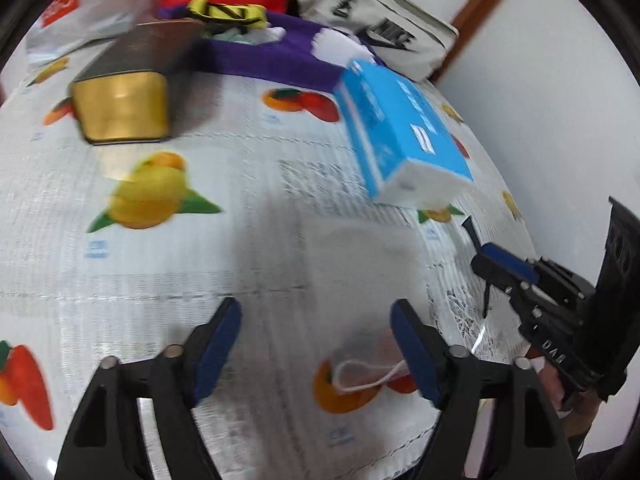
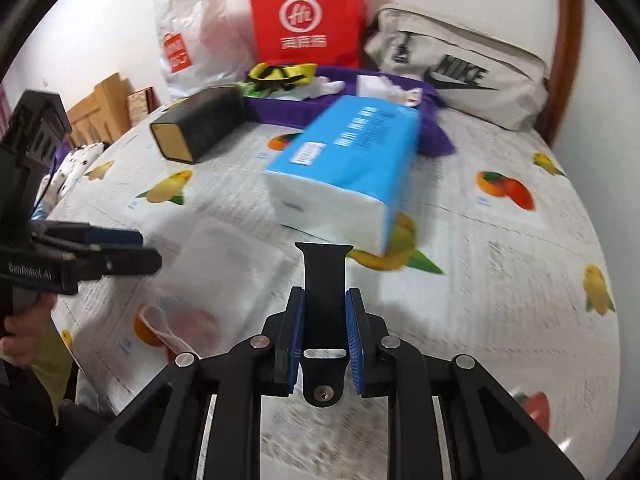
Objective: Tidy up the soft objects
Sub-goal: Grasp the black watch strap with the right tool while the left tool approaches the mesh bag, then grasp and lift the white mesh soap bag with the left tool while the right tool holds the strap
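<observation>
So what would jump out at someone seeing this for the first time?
Probably the bright blue tissue pack, lying mid-table on the fruit-print tablecloth. Behind it a red bag stands against the wall. Up close, the right gripper is clamped on a black watch strap.

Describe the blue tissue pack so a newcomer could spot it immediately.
Start at the fruit-printed tablecloth. Near its middle, in front of the purple tray, lies the tissue pack. It is the only bright blue soft block with a white end, unlike the dark, gold-ended box to its left.
</observation>
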### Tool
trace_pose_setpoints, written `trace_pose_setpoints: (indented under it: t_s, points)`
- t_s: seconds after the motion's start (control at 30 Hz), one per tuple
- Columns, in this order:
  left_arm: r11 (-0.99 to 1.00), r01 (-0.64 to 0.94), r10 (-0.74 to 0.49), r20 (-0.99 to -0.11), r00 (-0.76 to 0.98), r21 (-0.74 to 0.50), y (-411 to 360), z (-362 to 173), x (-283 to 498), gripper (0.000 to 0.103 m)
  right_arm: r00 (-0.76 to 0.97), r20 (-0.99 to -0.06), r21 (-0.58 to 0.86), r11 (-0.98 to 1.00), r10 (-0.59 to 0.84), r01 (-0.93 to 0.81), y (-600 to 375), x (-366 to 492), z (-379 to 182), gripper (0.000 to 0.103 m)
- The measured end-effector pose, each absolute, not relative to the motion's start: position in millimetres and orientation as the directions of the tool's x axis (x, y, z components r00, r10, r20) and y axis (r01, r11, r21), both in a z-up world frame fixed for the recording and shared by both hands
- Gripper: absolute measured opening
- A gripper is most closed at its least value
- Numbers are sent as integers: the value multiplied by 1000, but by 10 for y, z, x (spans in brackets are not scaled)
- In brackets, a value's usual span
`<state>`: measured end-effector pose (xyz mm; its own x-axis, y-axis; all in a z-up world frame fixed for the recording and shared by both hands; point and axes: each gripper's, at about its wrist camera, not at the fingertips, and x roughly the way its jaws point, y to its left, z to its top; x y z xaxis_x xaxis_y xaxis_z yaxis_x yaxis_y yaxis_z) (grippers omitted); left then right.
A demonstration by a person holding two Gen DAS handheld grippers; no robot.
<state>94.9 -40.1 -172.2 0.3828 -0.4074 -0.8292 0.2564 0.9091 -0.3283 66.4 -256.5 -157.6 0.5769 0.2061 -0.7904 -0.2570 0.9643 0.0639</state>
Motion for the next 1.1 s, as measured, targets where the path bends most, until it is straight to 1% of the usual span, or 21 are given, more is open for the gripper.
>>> trace_pose_setpoints:
  t_s: [0.07, 0.13, 0.17, 0.23, 0.3, 0.47, 0.53, 0.6, 0.63, 0.67, 0.7, 0.73, 0.77, 0.8, 0.83, 0.87, 0.9, 0.93, 1.0, 1.1]
  points:
    - [904, 280, -414, -828, 379, -324, -508, -1729, 933, 86, 582, -791, 60, 971, 188, -232, -2667, 637, -1581, 20]
    - [897, 293, -425, -826, 370, -331, -592, -1735, 933, 95, 584, -791, 66, 974, 182, -214, -2759, 617, -1586, 20]
    - [897, 296, -425, -827, 369, -329, -640, -1742, 936, 96, 586, -790, 68, 976, 179, -206, -2800, 608, -1587, 20]
    - [910, 294, -392, -839, 378, -293, -750, -1750, 940, 101, 591, -788, 71, 978, 174, -194, -2857, 596, -1583, 20]
    - [920, 296, -362, -847, 389, -257, -857, -1766, 953, 103, 599, -782, 72, 980, 172, -187, -2898, 579, -1573, 20]
    - [948, 307, -215, -871, 441, -79, -1130, -1824, 961, 103, 607, -777, 85, 983, 167, -162, -3015, 541, -1576, 20]
    - [953, 303, -169, -872, 459, -25, -1200, -1844, 955, 103, 608, -775, 90, 983, 170, -160, -3028, 536, -1580, 20]
    - [957, 289, -142, -861, 488, 6, -1228, -1857, 941, 103, 609, -774, 93, 983, 173, -161, -3016, 527, -1587, 20]
    - [961, 278, -142, -852, 503, 4, -1219, -1854, 935, 100, 609, -774, 97, 982, 177, -162, -3009, 525, -1588, 20]
    - [961, 277, -136, -839, 527, 18, -1211, -1848, 914, 97, 608, -772, 106, 981, 185, -164, -2998, 522, -1588, 20]
    - [959, 284, -139, -831, 539, 24, -1194, -1833, 902, 89, 608, -770, 116, 979, 195, -167, -2979, 522, -1588, 20]
    - [958, 286, -144, -826, 546, 23, -1170, -1814, 894, 78, 605, -769, 123, 977, 204, -173, -2958, 524, -1591, 20]
    - [960, 280, -143, -820, 554, 22, -1129, -1798, 882, 70, 603, -769, 125, 975, 212, -183, -2923, 524, -1596, 20]
    - [964, 265, -140, -814, 563, 18, -1056, -1767, 881, 53, 602, -768, 127, 973, 218, -191, -2888, 523, -1601, 20]
    - [967, 256, -140, -814, 564, 11, -1001, -1751, 888, 38, 600, -767, 134, 971, 228, -199, -2852, 527, -1607, 20]
    - [969, 247, -144, -814, 563, -1, -923, -1738, 908, 31, 595, -767, 140, 967, 241, -212, -2806, 536, -1614, 20]
    - [971, 238, -149, -815, 561, -14, -854, -1730, 919, 17, 592, -766, 142, 964, 250, -223, -2756, 547, -1623, 20]
    - [973, 228, -156, -816, 557, -31, -783, -1731, 945, 9, 589, -767, 144, 963, 255, -230, -2725, 553, -1632, 20]
    - [974, 215, -182, -820, 543, -74, -612, -1721, 972, 8, 576, -772, 151, 958, 269, -244, -2645, 588, -1663, 20]
    - [983, 171, -154, -820, 551, -69, -373, -1723, 998, 7, 559, -781, 155, 953, 279, -259, -2541, 640, -1704, 20]
